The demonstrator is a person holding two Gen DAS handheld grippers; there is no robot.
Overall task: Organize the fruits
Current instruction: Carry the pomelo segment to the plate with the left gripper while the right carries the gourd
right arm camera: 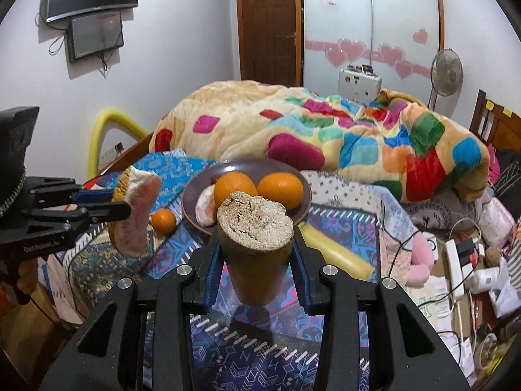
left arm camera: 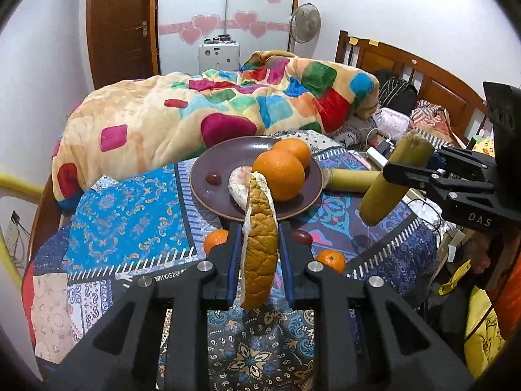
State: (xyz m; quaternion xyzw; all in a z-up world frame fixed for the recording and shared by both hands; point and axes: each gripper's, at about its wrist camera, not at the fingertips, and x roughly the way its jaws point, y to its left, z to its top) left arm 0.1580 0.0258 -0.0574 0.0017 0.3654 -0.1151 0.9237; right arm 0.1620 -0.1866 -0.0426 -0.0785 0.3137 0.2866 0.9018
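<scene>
**Both hands loaded, plate nearly full**

Holding fruit in both: left hand-held gripper (left arm camera: pixel 260 254) is clenching a wedge (left arm camera: pixel 260 244) on edge, rind w/ pale pith showing; right hand-held gripper (right arm camera: pixel 255 257) is gripping a stalk (right arm camera: pixel 255 254), a fibrous-ended, olive-skinned cylinder. Both are hanging over the bed near the plate (left arm camera: pixel 208 163).

Risks: the wedge is pinched thin & could be pivoting or slipping; the stalk is smooth & round, may roll off the shallow rim. Plate is already carrying two oranges (left arm camera: pixel 280 174), another wedge & a grape (left arm camera: pixel 213 178), so crowding may be nudging the round ones off. Soft cloth isn't giving a stable base. Two mandarins (left arm camera: pixel 330 260) & a second stalk (left arm camera: pixel 351 181) are lying loose beside the plate.
</scene>
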